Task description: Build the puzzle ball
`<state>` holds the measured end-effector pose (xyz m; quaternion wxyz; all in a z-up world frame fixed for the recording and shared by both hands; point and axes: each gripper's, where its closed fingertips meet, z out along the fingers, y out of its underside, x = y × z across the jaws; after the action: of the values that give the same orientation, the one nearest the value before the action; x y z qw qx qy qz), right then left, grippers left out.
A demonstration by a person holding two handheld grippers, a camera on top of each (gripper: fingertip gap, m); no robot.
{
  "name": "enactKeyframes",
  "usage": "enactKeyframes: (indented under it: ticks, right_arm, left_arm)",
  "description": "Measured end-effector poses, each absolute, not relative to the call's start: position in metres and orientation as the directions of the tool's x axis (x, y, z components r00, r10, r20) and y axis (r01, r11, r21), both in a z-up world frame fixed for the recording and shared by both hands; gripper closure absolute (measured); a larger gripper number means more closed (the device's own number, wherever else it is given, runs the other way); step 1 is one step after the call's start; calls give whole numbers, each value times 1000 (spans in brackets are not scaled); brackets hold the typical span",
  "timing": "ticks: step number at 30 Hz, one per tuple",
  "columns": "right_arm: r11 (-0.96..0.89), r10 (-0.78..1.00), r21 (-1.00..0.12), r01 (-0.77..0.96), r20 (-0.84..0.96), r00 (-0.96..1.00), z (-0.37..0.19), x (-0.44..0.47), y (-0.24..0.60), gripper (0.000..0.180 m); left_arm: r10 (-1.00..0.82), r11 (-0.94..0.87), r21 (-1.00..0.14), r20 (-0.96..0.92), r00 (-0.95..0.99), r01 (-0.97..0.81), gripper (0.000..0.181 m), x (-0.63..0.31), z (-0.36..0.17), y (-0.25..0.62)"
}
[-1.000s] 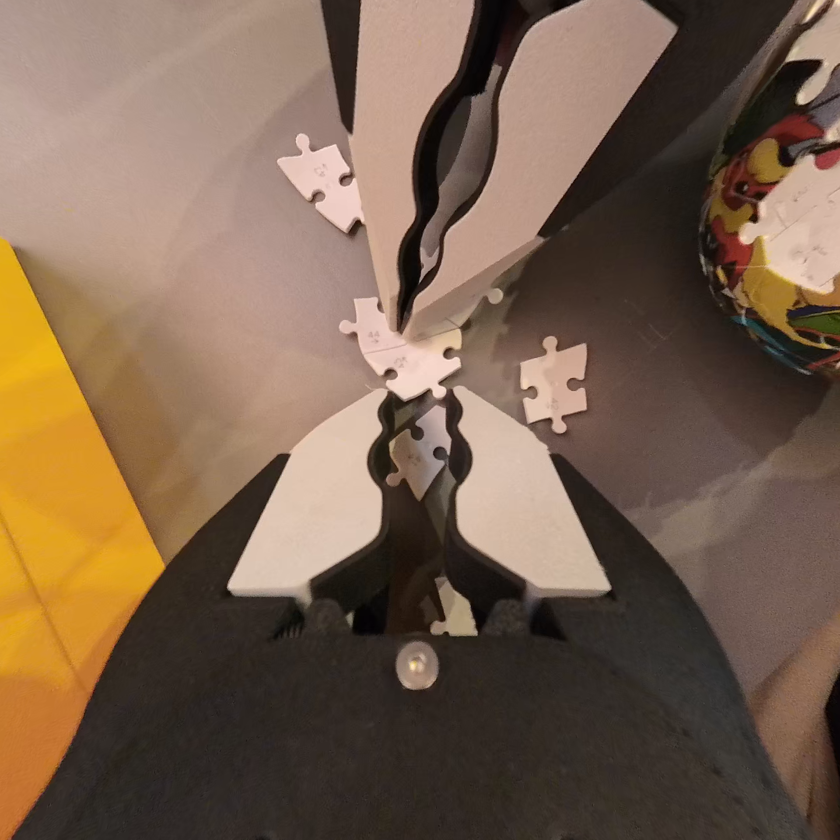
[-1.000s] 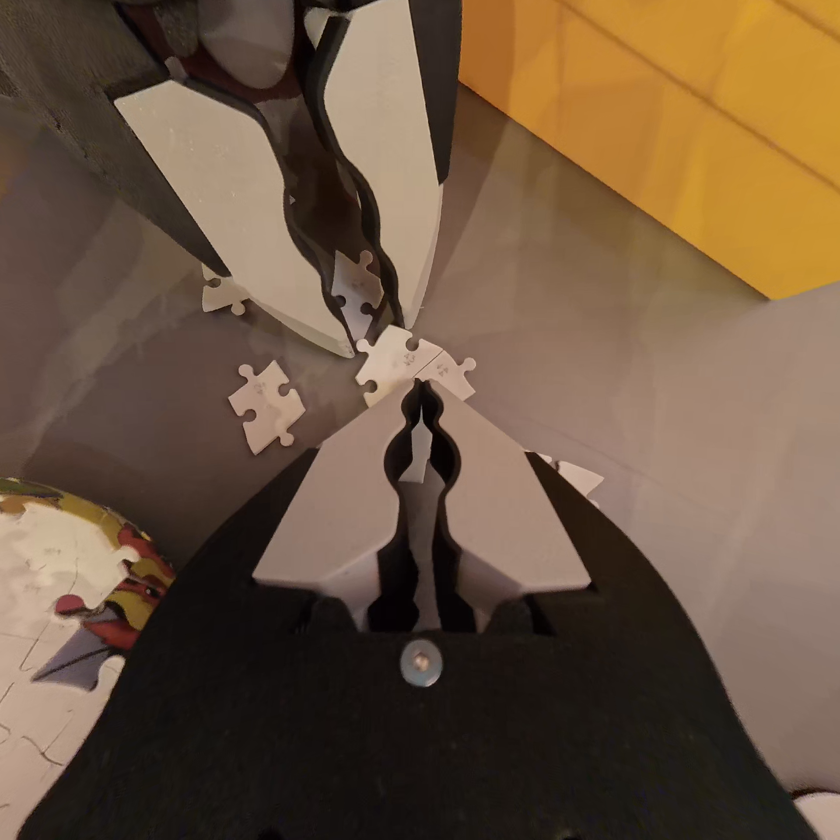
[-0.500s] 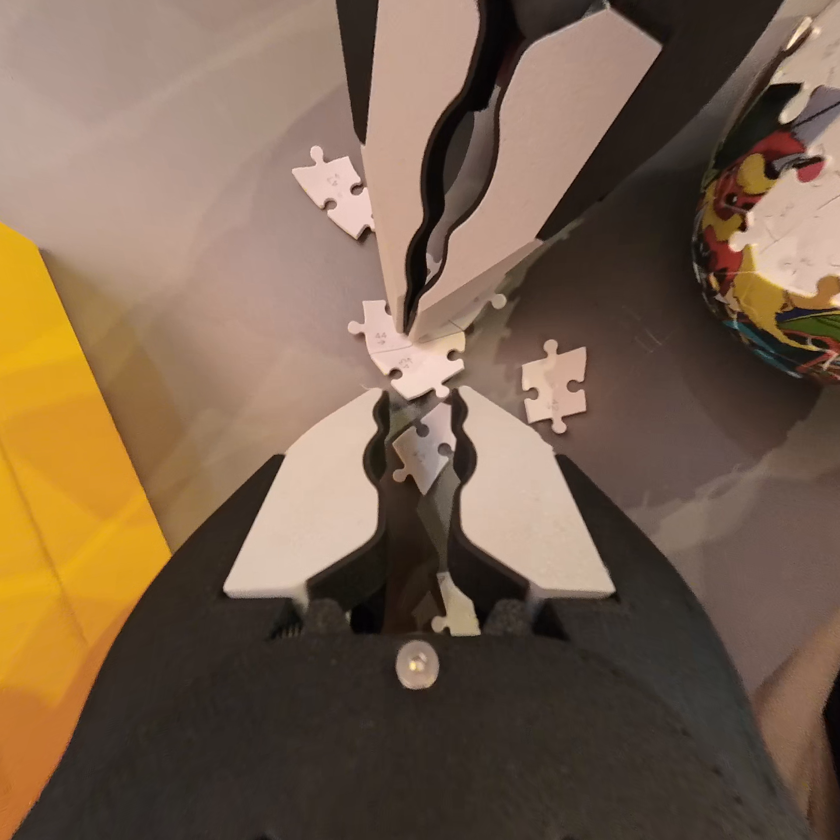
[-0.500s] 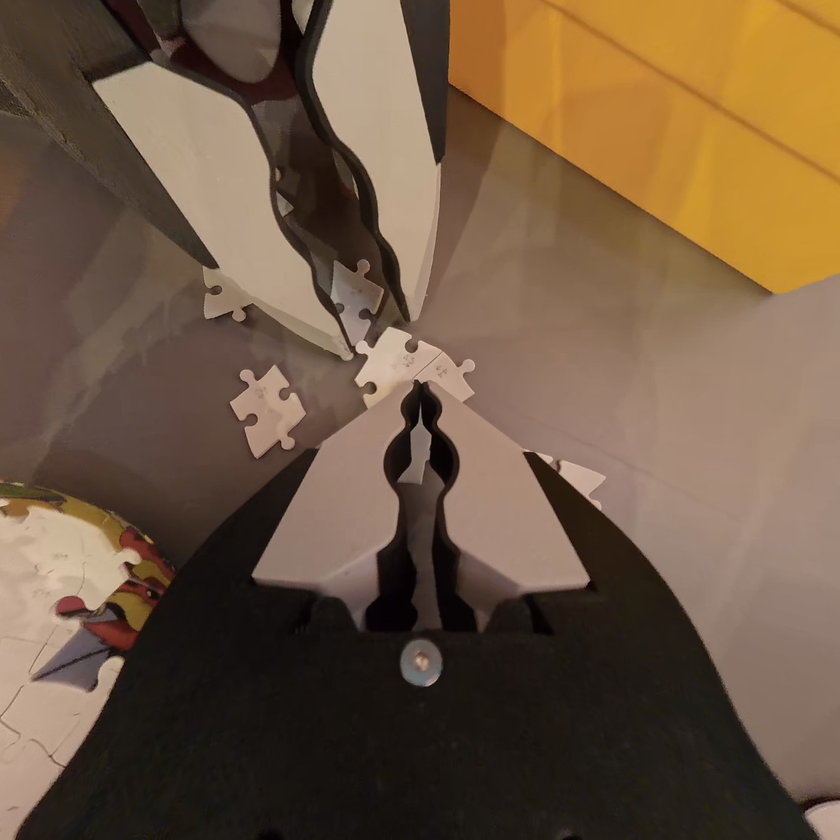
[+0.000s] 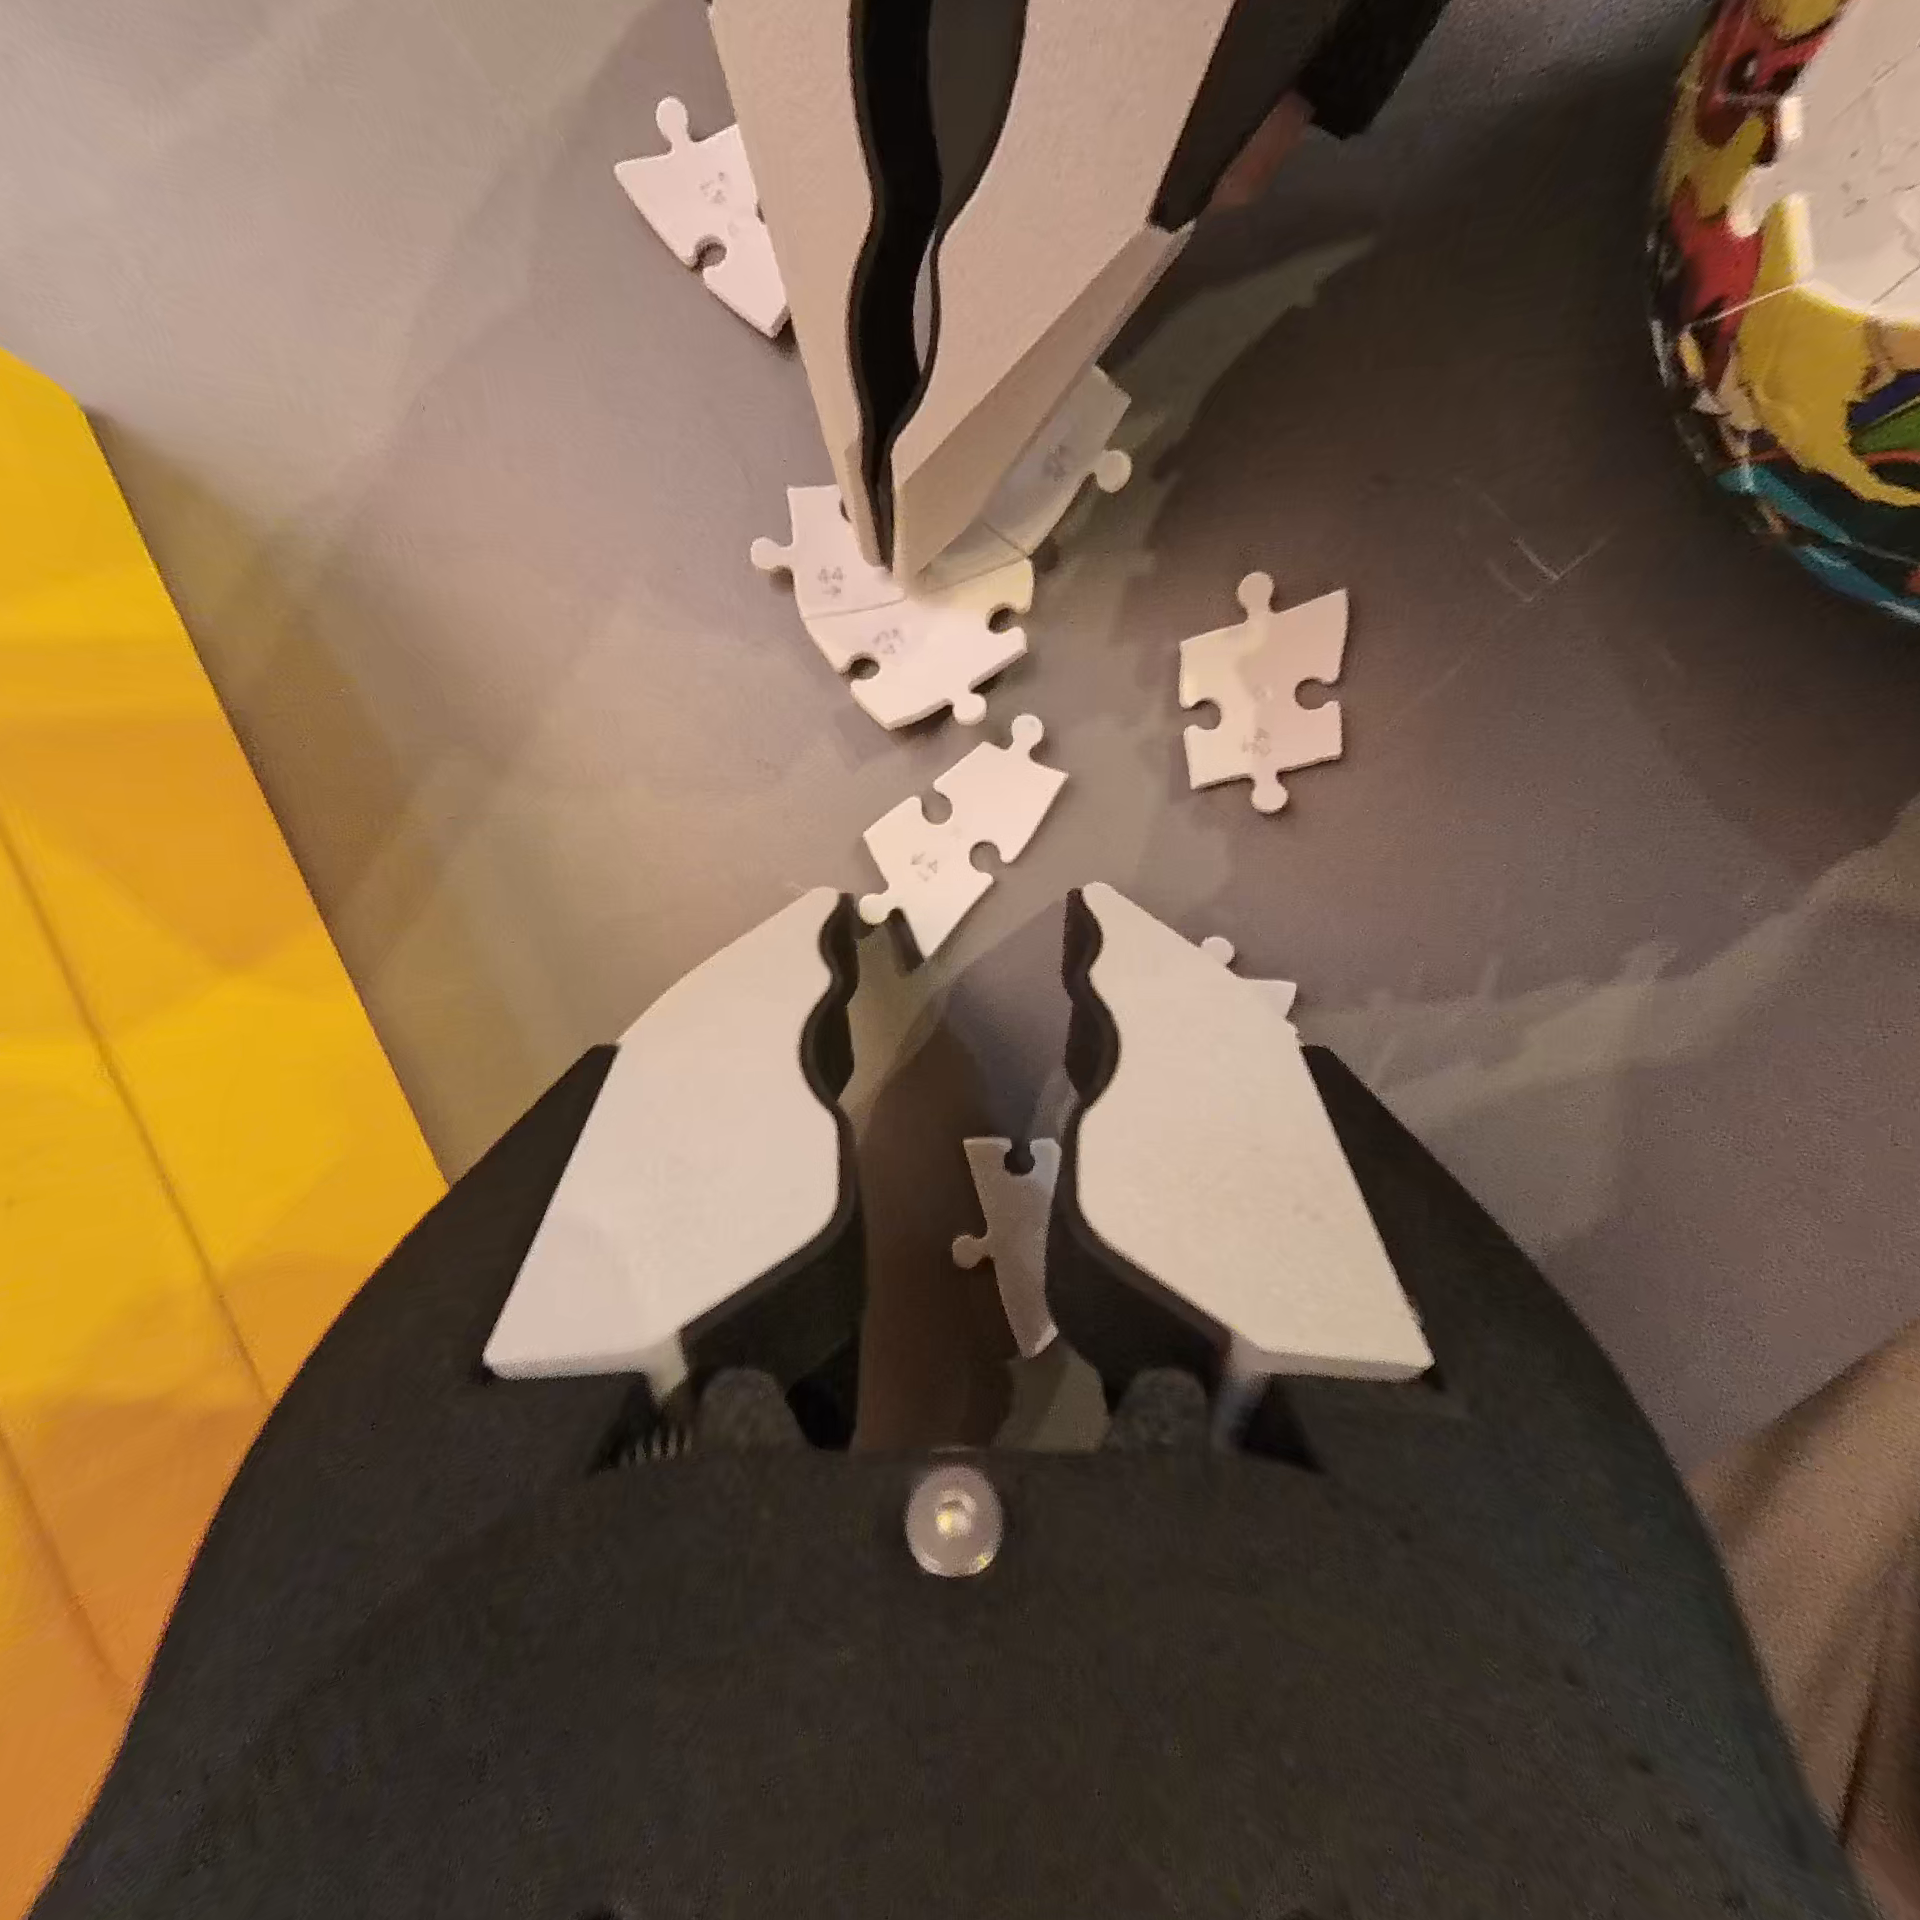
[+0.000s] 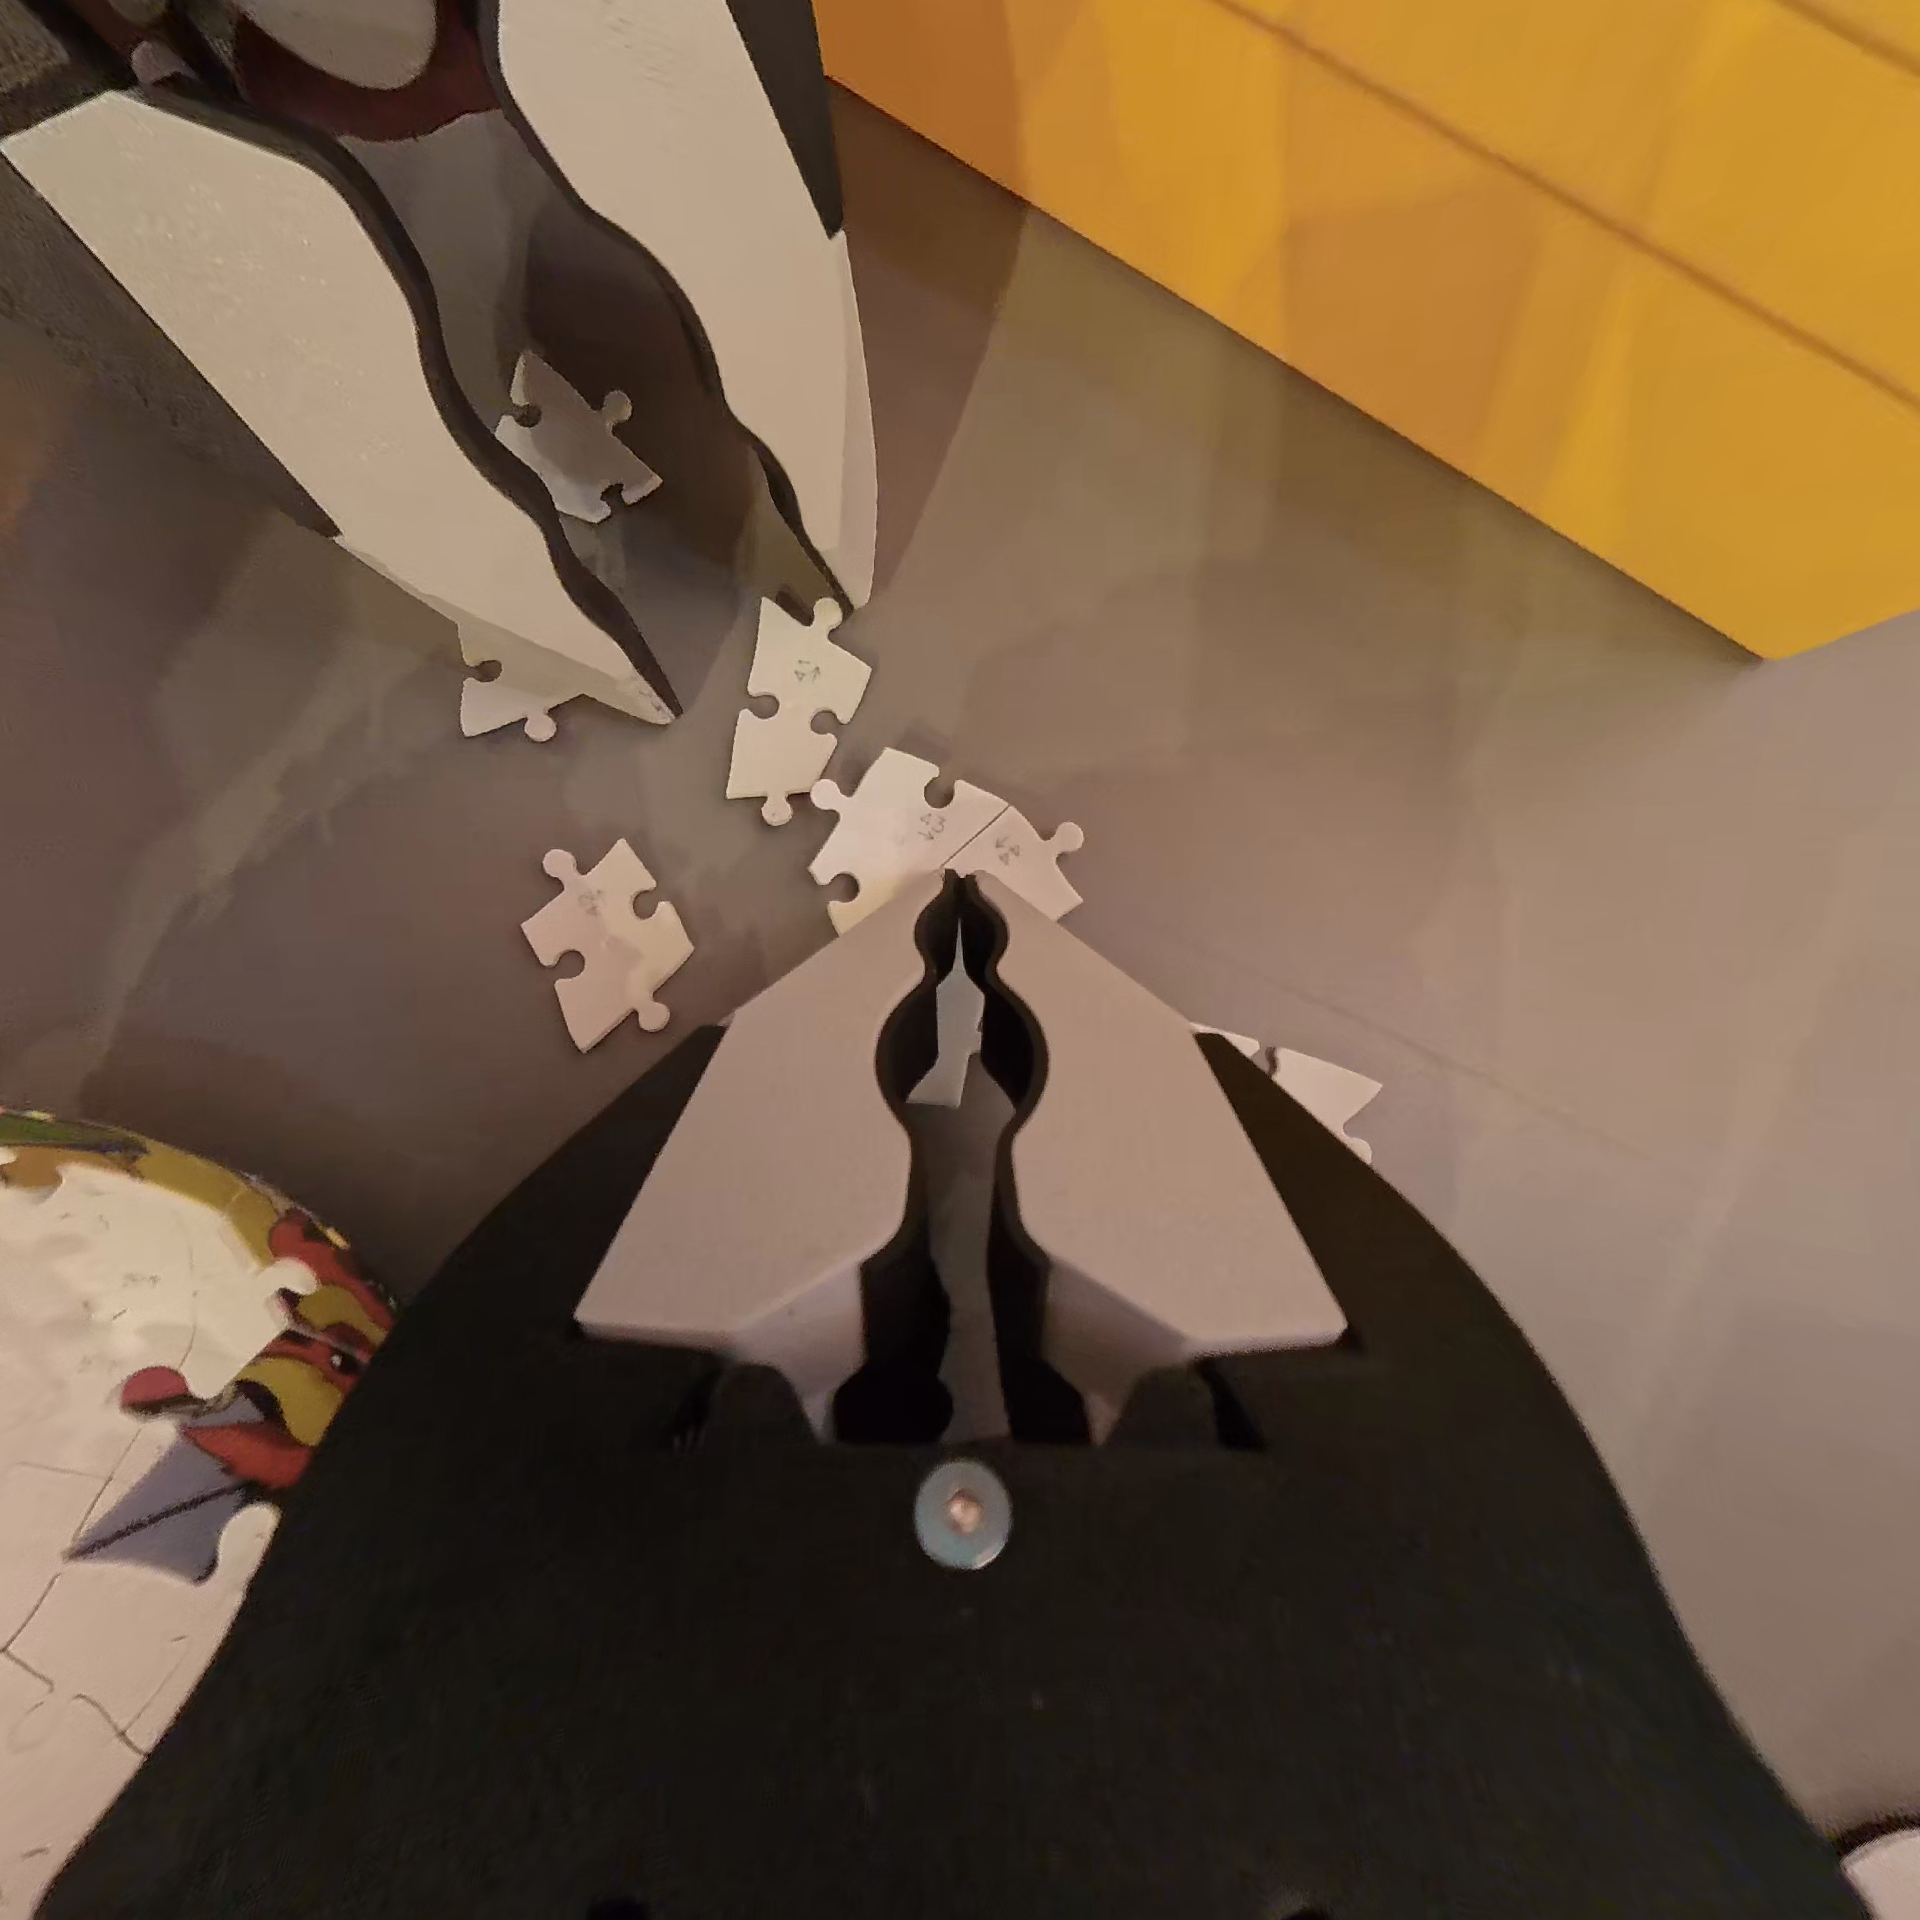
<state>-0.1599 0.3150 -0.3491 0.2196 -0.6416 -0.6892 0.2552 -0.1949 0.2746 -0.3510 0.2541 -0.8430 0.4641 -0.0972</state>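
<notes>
My right gripper [image 6: 957, 883] is shut on a small cluster of joined white puzzle pieces [image 6: 914, 831] at the grey table. In the left wrist view it comes in from the top [image 5: 883, 561] onto that cluster [image 5: 904, 634]. My left gripper [image 5: 956, 904] is open and empty, and a single white piece [image 5: 961, 831] lies on the table just beyond its tips. In the right wrist view this piece [image 6: 795, 707] lies between the left gripper [image 6: 748, 655] and the cluster. The half-built colourful puzzle ball [image 5: 1818, 312] rests at the right and shows in the right wrist view [image 6: 125, 1351].
Several loose white pieces lie face down: one right of the cluster [image 5: 1262, 691], one behind the right gripper [image 5: 707, 197], one under my left gripper [image 5: 1013, 1247]. A yellow box [image 5: 156, 935] borders the left side and shows in the right wrist view [image 6: 1455, 260].
My left gripper has opened and let go of the single piece, which now lies on the table, and has drawn back a little. My right gripper stays shut on the cluster.
</notes>
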Motion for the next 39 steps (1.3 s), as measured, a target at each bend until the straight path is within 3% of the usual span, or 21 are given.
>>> enactKeyframes:
  ticks: [9, 26, 34, 39]
  right_arm:
    - [46, 996, -630, 775, -27, -81, -349, -160, 314, 180]
    - [-60, 997, -746, 663, -76, 5, -305, -136, 328, 180]
    - [-123, 992, -751, 649, -82, 93, -297, -114, 343, 173]
    - [-86, 996, -718, 691, -84, 36, -304, -112, 331, 174]
  left_arm:
    - [-830, -433, -519, -89, 550, -737, 150, -197, -351, 277]
    - [-831, -427, -526, -93, 549, -735, 157, -198, -345, 276]
    - [-771, -494, -562, -68, 633, -663, 158, -210, -335, 270]
    - [-820, -429, -604, -52, 570, -672, 156, -186, -326, 256]
